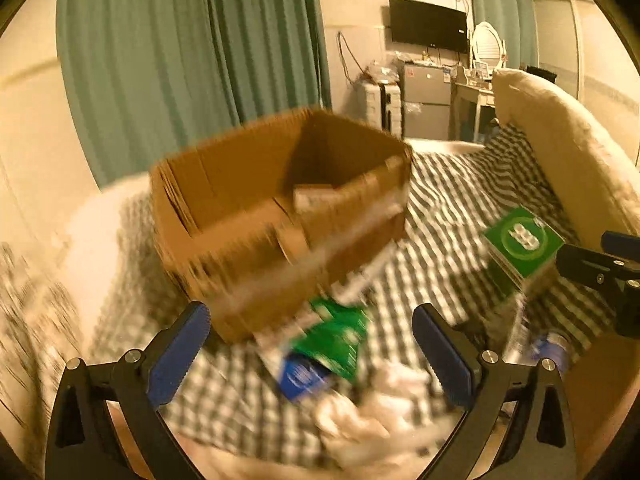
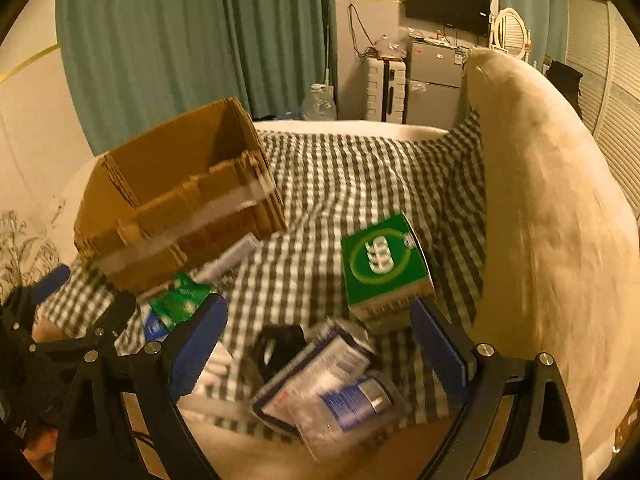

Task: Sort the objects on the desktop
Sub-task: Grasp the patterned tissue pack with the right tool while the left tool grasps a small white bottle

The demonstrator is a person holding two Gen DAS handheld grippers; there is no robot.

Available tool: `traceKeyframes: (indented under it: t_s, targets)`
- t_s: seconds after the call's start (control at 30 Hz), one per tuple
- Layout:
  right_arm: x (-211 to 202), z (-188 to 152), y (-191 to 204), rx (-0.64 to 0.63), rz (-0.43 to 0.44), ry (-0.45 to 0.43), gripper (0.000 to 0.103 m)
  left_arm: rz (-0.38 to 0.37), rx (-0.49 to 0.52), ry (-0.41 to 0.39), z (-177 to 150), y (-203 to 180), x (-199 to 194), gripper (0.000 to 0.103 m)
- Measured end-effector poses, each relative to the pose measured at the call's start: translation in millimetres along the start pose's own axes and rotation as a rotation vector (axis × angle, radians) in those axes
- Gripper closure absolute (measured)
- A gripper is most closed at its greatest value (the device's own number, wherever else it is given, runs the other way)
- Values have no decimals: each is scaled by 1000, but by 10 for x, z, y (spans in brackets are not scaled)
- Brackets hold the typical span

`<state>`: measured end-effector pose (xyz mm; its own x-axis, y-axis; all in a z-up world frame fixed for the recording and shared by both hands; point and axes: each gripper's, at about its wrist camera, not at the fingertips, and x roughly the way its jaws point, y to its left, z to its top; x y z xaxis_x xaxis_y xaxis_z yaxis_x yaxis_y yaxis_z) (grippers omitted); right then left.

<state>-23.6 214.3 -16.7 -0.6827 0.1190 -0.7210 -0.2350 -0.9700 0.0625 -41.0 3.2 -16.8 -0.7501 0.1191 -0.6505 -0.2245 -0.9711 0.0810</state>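
Note:
An open brown cardboard box [image 1: 276,216] stands on a checked cloth [image 1: 452,200]; it also shows in the right wrist view [image 2: 176,200]. My left gripper [image 1: 312,348] is open and empty, just in front of the box, above a green packet [image 1: 336,336] and a blue packet [image 1: 300,376]. My right gripper [image 2: 320,344] is open and empty above a clear plastic bottle with a blue label [image 2: 348,404] and a blue-edged pack [image 2: 316,368]. A green carton [image 2: 384,264] lies ahead of it and also shows in the left wrist view [image 1: 524,244]. Both views are blurred.
A large cream pillow [image 2: 552,208] lies along the right side. A black object [image 2: 280,344] and white crumpled wrapping [image 1: 384,412] lie on the cloth. Green curtains [image 2: 192,40], a small fridge [image 2: 436,84] and a wall TV [image 2: 448,2] stand behind.

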Motion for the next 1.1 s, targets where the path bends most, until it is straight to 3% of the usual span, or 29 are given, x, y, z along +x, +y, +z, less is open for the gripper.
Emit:
traceKeyframes:
  t_s: [0.23,0.4,0.57,0.67,0.8,0.97,1.0,1.07,1.1]
  targets:
    - [86,-361,45,-81,-30,45,10,-82,-132,88,-444,62,89,0]
    - [66,-581,196,-167,-21,60,10,-111,-149,152,-727,75,130,0]
    - [151,-771,257,-185,33,120,10,-171,-92,129,-842,14,45,0]
    - [194,-810,200,-156,53,147,10,-244,-44,110,-859,-38,6,0]
    - [229,-788,93,-100,55,162,10,-322,-38,147,-833,-68,90,0]
    - [251,-769,43,-62,66,160,10,-310,-13,212,-885,-147,218,0]
    - [254,-764,50,-65,67,157,10,-318,-18,219,-891,-143,238,1]
    - [262,-747,80,-72,71,148,10,-328,-18,233,-898,-143,263,16]
    - [272,-738,104,-75,75,145,10,-335,-14,245,-923,-149,270,33]
